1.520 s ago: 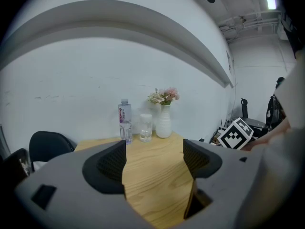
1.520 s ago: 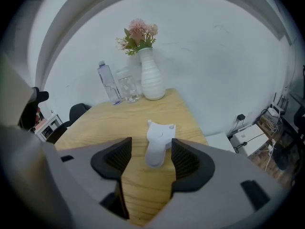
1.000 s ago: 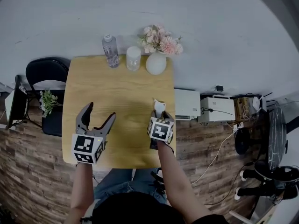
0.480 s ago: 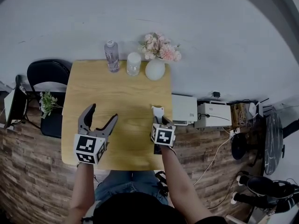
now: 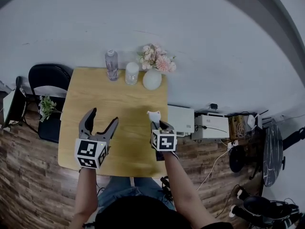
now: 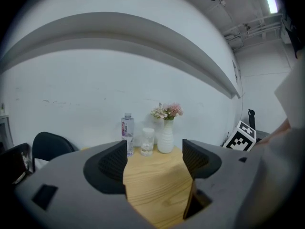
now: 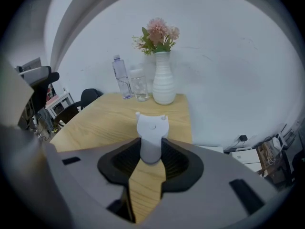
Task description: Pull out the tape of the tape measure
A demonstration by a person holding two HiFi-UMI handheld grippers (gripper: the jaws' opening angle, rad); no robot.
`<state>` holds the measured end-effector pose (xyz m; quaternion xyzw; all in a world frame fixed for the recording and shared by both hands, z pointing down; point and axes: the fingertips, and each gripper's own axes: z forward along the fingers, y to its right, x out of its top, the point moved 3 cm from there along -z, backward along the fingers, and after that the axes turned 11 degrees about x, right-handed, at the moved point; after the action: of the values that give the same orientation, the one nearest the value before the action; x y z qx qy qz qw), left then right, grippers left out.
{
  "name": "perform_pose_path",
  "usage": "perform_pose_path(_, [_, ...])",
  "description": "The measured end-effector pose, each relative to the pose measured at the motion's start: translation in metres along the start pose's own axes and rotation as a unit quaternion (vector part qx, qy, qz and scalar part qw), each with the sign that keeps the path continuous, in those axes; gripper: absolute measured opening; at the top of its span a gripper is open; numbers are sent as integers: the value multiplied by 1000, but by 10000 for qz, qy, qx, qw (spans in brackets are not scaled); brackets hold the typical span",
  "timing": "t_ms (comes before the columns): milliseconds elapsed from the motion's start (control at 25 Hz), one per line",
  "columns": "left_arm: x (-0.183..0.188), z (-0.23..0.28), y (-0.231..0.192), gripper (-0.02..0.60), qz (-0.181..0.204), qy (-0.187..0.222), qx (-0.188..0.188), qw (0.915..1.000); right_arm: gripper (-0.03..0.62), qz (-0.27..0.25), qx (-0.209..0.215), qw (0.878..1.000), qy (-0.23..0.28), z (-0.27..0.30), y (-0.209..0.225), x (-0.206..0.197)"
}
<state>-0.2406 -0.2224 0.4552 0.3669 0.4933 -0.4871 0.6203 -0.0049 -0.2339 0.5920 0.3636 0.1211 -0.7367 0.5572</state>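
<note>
A small white tape measure (image 5: 153, 115) sits between the jaws of my right gripper (image 5: 157, 124), which is shut on it over the right part of the wooden table (image 5: 95, 89). In the right gripper view the tape measure (image 7: 151, 136) stands upright with the black pads (image 7: 177, 162) pressing its lower half; no tape shows outside the case. My left gripper (image 5: 102, 118) hovers over the table's front left, open with nothing between its fingers (image 6: 113, 163). The right gripper's marker cube (image 6: 244, 136) shows at the right of the left gripper view.
At the table's back edge stand a water bottle (image 5: 111, 65), a glass (image 5: 132, 73) and a white vase (image 5: 152, 78) of pink flowers. A black chair (image 5: 47, 78) and a small plant (image 5: 46, 106) are left of the table. White boxes (image 5: 180, 119) and cables lie on the floor to the right.
The head view has drifted, so the table sits further left in it. The right gripper keeps the white tape measure between its jaws near the table's right edge. The left gripper stays open.
</note>
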Motion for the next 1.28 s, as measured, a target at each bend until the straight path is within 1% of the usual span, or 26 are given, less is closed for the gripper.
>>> perform_pose_path(80, [6, -2, 2, 357, -37, 102, 46, 9999, 146, -76, 71, 9999, 88, -8, -2, 11])
perform_pose_path(240, [20, -6, 7, 350, -43, 273, 91, 9996, 146, -257, 149, 9992, 258, -28, -6, 32])
perform_pose_path(480, [39, -7, 13, 348, -59, 543, 149, 9984, 146, -396, 219, 9975, 543, -58, -9, 55])
perform_pose_path(720, [63, -11, 23, 340, 32, 899, 31, 9959, 146, -636, 306, 9944, 792, -82, -11, 75])
perform_pose_path(880, [78, -13, 30, 339, 170, 1103, -181, 9936, 146, -655, 508, 9920, 953, -99, -19, 88])
perform_pose_path(1000, [80, -10, 39, 337, 347, 1057, -423, 9929, 146, -674, 671, 9905, 995, -106, -27, 95])
perform_pose_path(1080, [79, -8, 50, 329, 531, 940, -784, 9911, 146, -718, 766, 9899, 951, -110, -31, 98])
perform_pose_path(1120, [78, -7, 57, 323, 667, 852, -1045, 9886, 146, -735, 810, 9896, 935, -112, -34, 99])
perform_pose_path(1200, [75, -3, 74, 321, 975, 663, -1588, 9802, 146, -745, 895, 9889, 927, -116, -38, 102])
perform_pose_path(1280, [74, 1, 88, 318, 1199, 538, -1981, 9713, 146, -766, 987, 9880, 906, -121, -42, 103])
